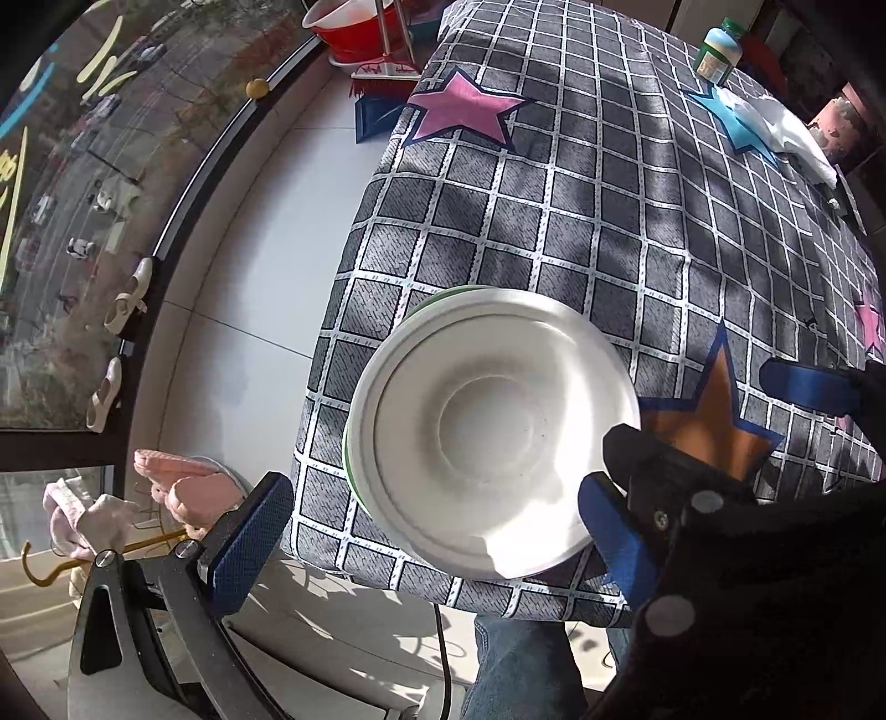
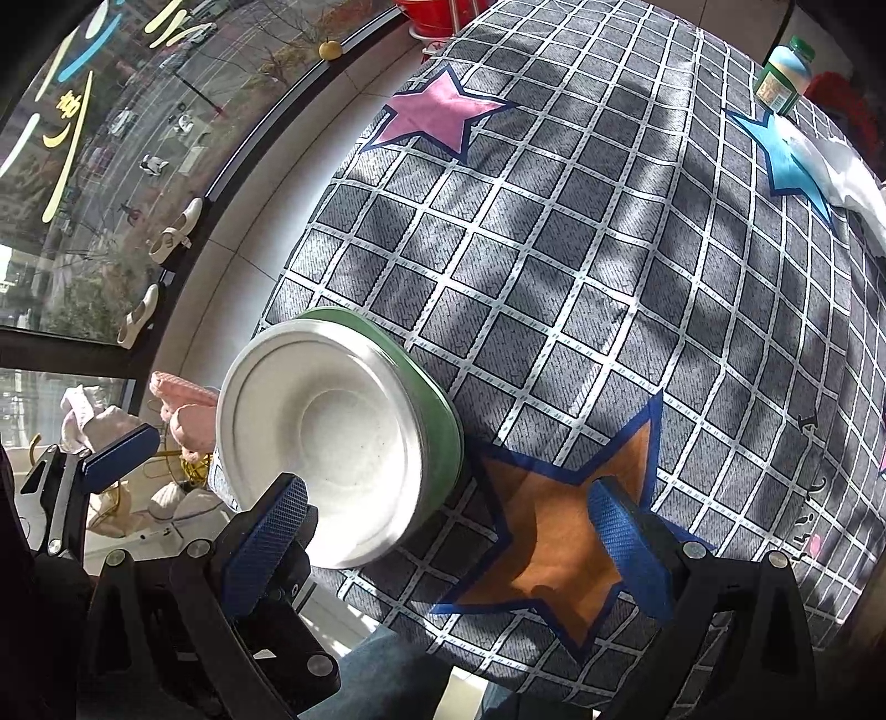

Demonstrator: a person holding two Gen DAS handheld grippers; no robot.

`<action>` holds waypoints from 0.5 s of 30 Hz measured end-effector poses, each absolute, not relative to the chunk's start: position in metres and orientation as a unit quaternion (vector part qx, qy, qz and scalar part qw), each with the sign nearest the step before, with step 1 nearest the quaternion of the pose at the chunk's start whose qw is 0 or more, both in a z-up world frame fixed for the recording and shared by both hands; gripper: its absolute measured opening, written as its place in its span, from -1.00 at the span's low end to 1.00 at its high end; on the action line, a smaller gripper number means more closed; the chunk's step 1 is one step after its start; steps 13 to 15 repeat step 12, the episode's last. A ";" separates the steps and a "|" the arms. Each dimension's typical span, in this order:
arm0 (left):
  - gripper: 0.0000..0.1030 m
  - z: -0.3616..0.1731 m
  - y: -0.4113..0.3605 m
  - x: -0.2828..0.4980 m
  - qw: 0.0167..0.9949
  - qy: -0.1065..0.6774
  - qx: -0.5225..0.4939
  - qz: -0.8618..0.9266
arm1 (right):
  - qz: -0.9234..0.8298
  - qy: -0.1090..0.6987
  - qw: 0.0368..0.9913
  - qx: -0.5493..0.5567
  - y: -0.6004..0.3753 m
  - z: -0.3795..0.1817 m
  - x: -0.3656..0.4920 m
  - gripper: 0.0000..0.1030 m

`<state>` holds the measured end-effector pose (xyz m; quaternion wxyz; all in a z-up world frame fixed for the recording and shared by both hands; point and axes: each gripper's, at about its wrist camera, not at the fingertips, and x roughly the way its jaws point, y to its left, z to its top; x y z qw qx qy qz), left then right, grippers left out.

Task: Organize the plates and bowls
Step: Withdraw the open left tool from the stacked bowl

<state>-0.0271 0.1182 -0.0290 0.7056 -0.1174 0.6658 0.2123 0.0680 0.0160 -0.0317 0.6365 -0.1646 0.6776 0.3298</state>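
- Your left gripper [image 1: 432,531] stands wide, one blue pad at 8 o'clock in the left wrist view and the other at 4 o'clock, with the white bowl [image 1: 498,432] between them; neither pad clearly touches it.
- Your right gripper [image 2: 448,531] is also spread wide and holds nothing. In the right wrist view its left pad [image 2: 266,548] sits just at the bowl's near rim, and its right pad hangs over the orange star [image 2: 559,531].
- The white bowl [image 2: 326,443] sits at the table's near-left corner, at 9 o'clock in the right wrist view. It rests stacked on a green dish [image 2: 437,421], whose rim shows along the far and right sides.
- The table is covered by a grey checked cloth [image 1: 609,221] with a pink star [image 1: 465,108] at 12 o'clock and a blue star [image 2: 792,160] at 2 o'clock.
- A green-capped bottle [image 1: 719,51] stands at the far right corner, beside a crumpled white cloth [image 1: 781,130].
- A red tub [image 1: 360,27] and a broom [image 1: 387,72] stand on the floor beyond the table's far-left end.
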 end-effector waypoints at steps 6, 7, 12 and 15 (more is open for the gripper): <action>1.00 -0.036 0.115 -0.024 0.696 0.673 -0.122 0.218 | 0.331 0.685 0.629 -0.158 0.009 -0.034 0.072 0.98; 1.00 -0.037 0.115 -0.023 0.694 0.675 -0.123 0.220 | 0.332 0.685 0.629 -0.158 0.008 -0.034 0.072 0.98; 1.00 -0.042 0.115 -0.020 0.690 0.677 -0.131 0.219 | 0.337 0.691 0.624 -0.139 0.002 -0.039 0.081 0.98; 1.00 -0.042 0.115 -0.020 0.690 0.677 -0.131 0.219 | 0.337 0.691 0.624 -0.139 0.002 -0.039 0.081 0.98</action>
